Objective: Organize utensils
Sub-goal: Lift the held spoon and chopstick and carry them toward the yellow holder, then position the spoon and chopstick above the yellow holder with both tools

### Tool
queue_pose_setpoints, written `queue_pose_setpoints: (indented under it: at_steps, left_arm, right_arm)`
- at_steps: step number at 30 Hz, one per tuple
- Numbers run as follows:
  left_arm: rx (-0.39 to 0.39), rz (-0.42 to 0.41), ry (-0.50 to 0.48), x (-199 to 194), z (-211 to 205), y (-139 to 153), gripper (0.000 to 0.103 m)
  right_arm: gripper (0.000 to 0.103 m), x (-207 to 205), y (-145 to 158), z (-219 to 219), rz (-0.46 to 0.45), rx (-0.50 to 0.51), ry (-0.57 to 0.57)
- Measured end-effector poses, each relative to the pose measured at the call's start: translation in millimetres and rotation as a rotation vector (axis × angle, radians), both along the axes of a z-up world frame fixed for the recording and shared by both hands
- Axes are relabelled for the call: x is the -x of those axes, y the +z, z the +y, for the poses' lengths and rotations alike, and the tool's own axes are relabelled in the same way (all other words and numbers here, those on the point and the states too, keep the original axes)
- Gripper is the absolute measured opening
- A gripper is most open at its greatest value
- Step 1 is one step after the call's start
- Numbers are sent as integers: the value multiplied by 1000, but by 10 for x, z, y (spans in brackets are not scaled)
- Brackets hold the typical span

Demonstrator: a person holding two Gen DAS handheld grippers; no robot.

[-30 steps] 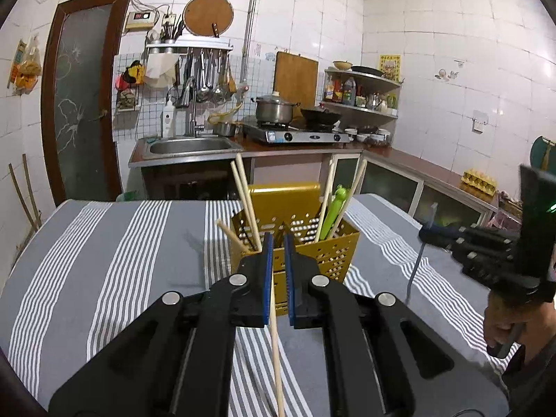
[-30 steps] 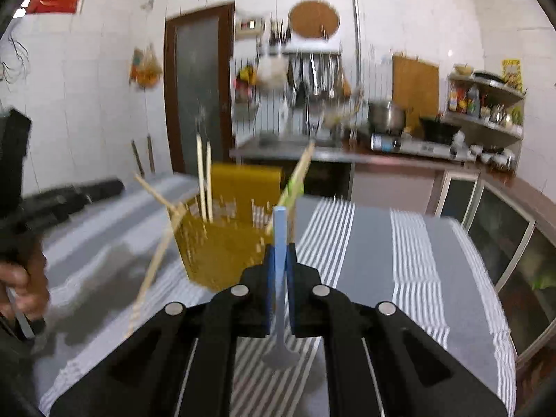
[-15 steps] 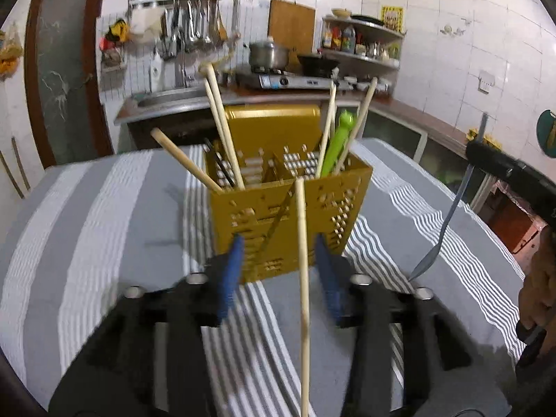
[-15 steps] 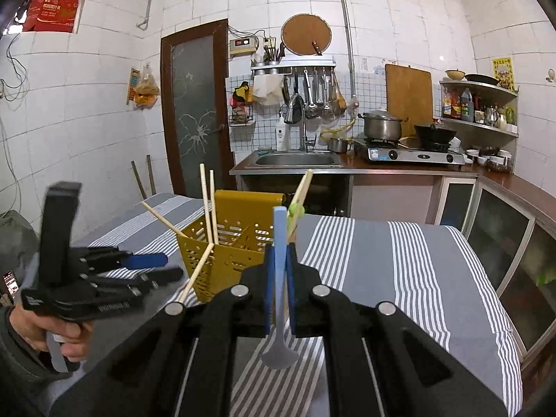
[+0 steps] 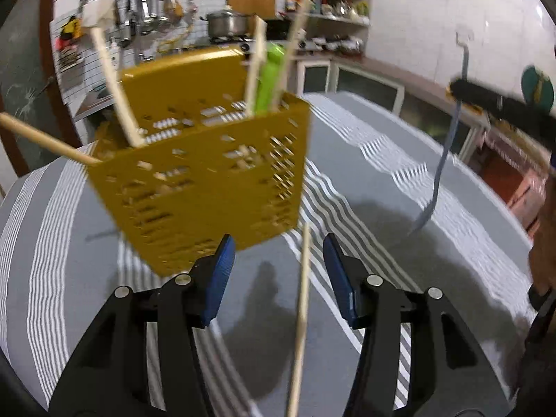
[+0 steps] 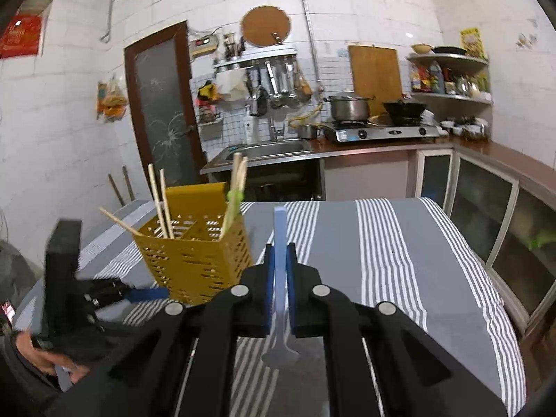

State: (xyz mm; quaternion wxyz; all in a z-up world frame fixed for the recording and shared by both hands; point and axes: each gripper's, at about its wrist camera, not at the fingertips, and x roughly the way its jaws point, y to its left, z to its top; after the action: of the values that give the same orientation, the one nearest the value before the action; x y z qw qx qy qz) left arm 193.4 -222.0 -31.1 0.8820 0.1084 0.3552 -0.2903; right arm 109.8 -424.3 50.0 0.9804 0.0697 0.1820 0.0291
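Only leftward: chopstick point(image 5: 301, 309) seemingly loose between parted left hand-held gripper point(image 5: 278, 278) pads.

Yellow caddy point(image 5: 205, 173) motion-blurred; chopstick point(image 5: 300, 316) cut off by bottom edge; caddy compartments indistinct.

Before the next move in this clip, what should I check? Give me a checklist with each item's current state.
1. Left tool has let go: ok. Its jaws have just been opening, and the pads stand clear of the chopstick between them.
2. Chopstick inside the yellow holder: not ok. It stands in front of the holder's wall, outside it.
3. Right tool grips firmly: ok. It is shut on the blue utensil, handle up and head down.
4. Holder upright on the table: ok.
5. Free compartment for the blue utensil: cannot tell.
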Motion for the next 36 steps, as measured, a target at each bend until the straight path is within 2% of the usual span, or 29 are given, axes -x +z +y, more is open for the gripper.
queue_pose_setpoints:
  at_steps: [5,10,14,17,19,21,23,32,36]
  left_arm:
    - [-85,29,-10,-25,-252,-267,52]
    - [-157,46,0,-62,-448,-411,53]
    - [-230,63,5,-150,-616,-520,53]
    - [-254,65,15,-233,-704,-539,53]
    - [-250,69,19,-269,-745,-548,43]
    - [-253,58,16,-269,-808,-558,20]
    - [-277,33,18,-253,-873,-563,5]
    - [-210,-10,48,-165,-885,-383,4]
    - [-124,-43,60,-117,-757,-157,4]
  right_arm:
    - [7,25,-29,-103,-20,-14,-19]
    - [7,45,-96,-213,-68,-42,-23]
    - [7,-22,-247,-271,-59,-81,-19]
    - [7,-59,-328,-293,-44,-84,-20]
    - [7,-54,-363,-308,-45,-80,-28]
    - [7,-42,-390,-340,-51,-93,-33]
    - [7,-26,-408,-350,-57,-93,-40]
    - [7,63,-438,-409,-90,-107,-64]
    - [7,83,-436,-389,-109,-110,-61]
